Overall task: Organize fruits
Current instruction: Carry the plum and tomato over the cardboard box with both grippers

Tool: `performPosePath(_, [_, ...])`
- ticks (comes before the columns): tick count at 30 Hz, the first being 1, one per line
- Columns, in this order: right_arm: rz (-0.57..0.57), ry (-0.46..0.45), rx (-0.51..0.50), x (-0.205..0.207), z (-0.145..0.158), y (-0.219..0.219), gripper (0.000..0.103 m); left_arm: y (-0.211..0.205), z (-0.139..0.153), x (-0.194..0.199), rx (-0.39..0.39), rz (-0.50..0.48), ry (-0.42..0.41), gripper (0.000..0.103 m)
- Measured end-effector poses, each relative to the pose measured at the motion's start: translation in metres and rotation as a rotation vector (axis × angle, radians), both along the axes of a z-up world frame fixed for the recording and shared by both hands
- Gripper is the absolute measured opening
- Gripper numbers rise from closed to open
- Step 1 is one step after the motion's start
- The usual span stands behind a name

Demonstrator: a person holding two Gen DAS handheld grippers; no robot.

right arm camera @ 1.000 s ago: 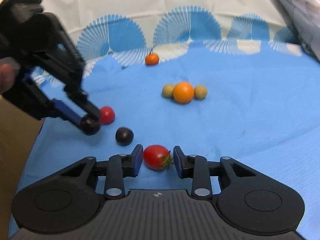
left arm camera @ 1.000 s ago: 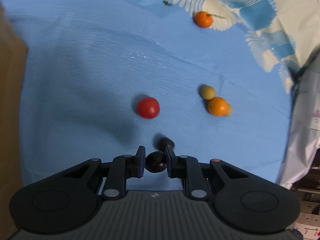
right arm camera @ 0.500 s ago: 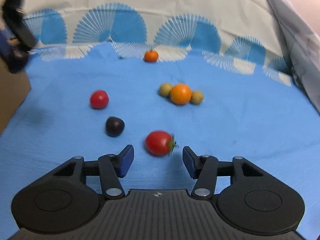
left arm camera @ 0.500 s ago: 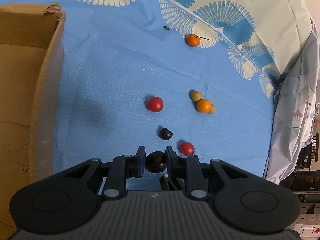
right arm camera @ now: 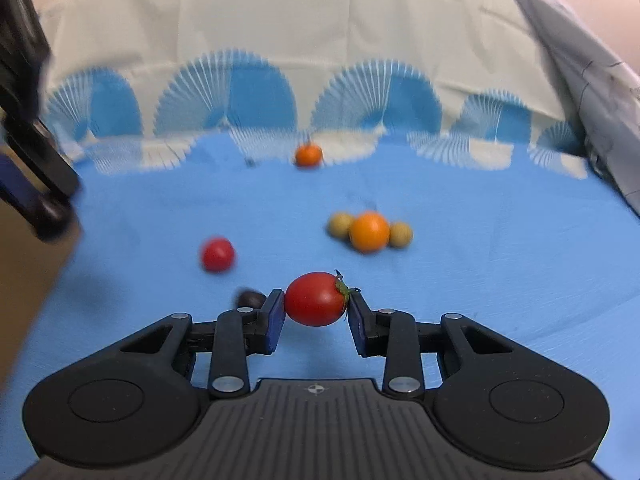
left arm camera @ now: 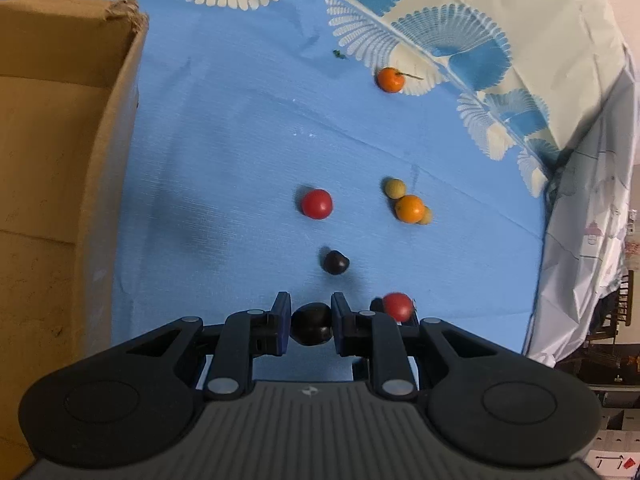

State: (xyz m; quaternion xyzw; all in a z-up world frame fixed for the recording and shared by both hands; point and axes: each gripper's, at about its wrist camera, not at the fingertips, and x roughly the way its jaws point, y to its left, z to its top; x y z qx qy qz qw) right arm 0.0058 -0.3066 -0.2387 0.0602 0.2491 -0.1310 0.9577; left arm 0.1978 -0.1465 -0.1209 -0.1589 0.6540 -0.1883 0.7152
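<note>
Unlettered blue cloth (left arm camera: 240,160), plain cardboard box (left arm camera: 52,160)

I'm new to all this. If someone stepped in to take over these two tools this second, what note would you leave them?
Left tool: shut on a dark fruit, lifted beside the cardboard box.
Right tool: jaws have just been closing and now grip a red tomato.
On the blue cloth: a red fruit, another dark fruit, an orange touching two small tan fruits, and a stemmed orange farther off.
Done: two fruits picked up. Whether the box holds anything cannot be seen.
Left: place both, then collect the other six.
</note>
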Motion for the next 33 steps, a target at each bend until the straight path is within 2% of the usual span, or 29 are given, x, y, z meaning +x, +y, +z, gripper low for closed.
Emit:
performPosePath(4, [0.077,-0.094,0.033,-0.040,0.053,0.036,0.036,0.025,0.029,-0.014,-0.036,0.008,-0.038,0.023])
performPosePath(9, [0.218,-0.161,0.107,-0.073,0.109,0.096,0.036,0.081,0.075,-0.039,-0.051,0.042,-0.110,0.023])
performPosePath(15, [0.347,-0.149,0.155,-0.080,0.138,0.157,0.036,0.155,0.108,-0.069,-0.005,0.090,-0.167,0.023])
performPosePath(20, [0.408,-0.121,0.142,-0.079,0.145,0.196,0.036,0.210,0.104,-0.084,0.019,0.157,-0.153,0.023])
performPosePath(25, [0.453,-0.080,0.114,-0.068,0.144,0.220,0.036,0.242,0.087,-0.089,0.046,0.186,-0.132,0.023])
performPosePath(33, [0.508,0.037,0.074,-0.052,0.120,0.249,0.036,0.257,0.046,-0.079,0.131,0.187,-0.097,0.023])
